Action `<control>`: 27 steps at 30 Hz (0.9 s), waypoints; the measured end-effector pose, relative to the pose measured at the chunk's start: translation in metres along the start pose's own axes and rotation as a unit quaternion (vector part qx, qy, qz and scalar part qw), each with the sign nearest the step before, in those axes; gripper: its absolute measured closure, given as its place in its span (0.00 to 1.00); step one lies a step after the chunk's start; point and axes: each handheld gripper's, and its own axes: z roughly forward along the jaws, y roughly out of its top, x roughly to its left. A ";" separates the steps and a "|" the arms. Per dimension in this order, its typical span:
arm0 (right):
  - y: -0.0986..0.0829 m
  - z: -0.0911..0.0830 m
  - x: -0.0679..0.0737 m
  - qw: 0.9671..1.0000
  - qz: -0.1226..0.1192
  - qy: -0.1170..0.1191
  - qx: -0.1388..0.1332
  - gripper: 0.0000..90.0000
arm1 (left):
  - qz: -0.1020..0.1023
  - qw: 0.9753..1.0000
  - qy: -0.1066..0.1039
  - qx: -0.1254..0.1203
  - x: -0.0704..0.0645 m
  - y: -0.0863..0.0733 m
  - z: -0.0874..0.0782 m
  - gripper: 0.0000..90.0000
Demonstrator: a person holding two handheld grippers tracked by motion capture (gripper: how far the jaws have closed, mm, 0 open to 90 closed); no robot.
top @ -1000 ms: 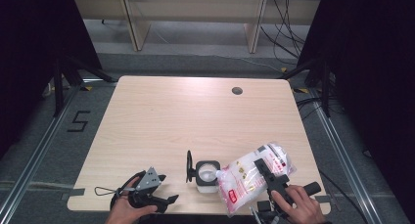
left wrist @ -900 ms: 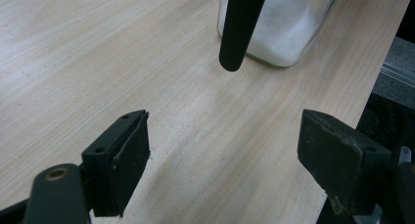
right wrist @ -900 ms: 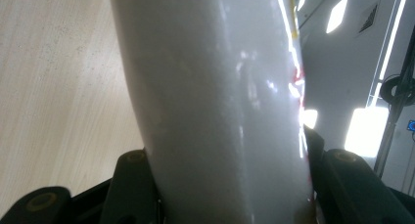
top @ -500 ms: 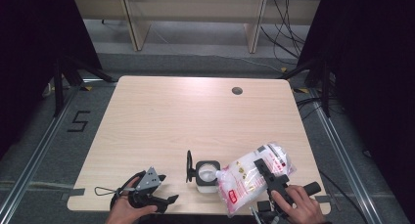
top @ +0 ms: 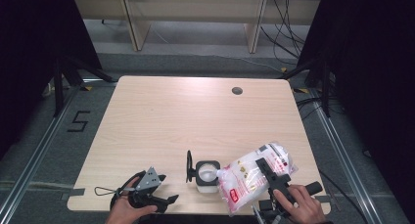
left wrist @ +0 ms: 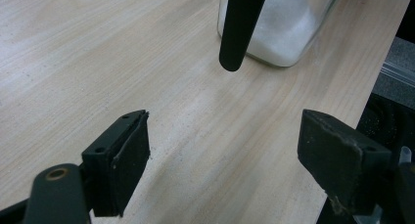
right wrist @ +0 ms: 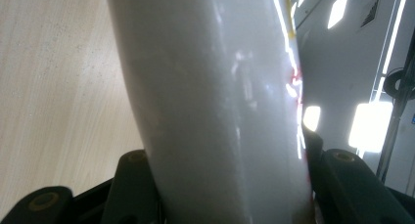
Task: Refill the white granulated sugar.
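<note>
Pouring in hand, lower right of the high view: the right gripper (top: 272,179) is clamped across a clear plastic bag (top: 249,177) of white granules, w/ red print on its lower end. The bag's long axis runs diagonally, from upper right down to lower left, its low end pointing at the square glass jar (top: 206,174) just beside it to the left, touching or nearly so; cannot tell which. The jar, part-filled w/ white powder, stands near the front edge of the wooden table (top: 195,116), its black hinged lid (top: 189,166) swung open on the left side. In the right gripper view the bag (right wrist: 215,101) rises between both jaws, squeezed tight. The left gripper (top: 155,199), lower left of the high view, is well apart from the jar; its own view shows jaws spread wide & holding nothing, jar (left wrist: 284,26) & lid (left wrist: 240,26) ahead at top centre. Right hand is nearer; next tilt likely goes leftward over the jar mouth.
</note>
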 end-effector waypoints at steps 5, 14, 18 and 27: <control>0.001 0.000 -0.002 1.000 -0.015 -0.006 -0.008 0.59 | -0.001 1.000 -0.002 0.004 0.000 0.000 0.000 0.21; 0.003 0.000 -0.001 1.000 -0.008 0.004 -0.002 0.59 | 0.002 1.000 -0.002 0.004 0.000 0.000 0.000 0.21; 0.004 0.001 -0.001 1.000 -0.015 0.004 -0.003 0.60 | 0.005 1.000 -0.002 0.005 0.001 0.000 0.000 0.21; 0.007 0.000 0.002 1.000 0.004 0.002 -0.001 0.60 | 0.011 1.000 -0.002 0.004 0.001 0.000 0.000 0.21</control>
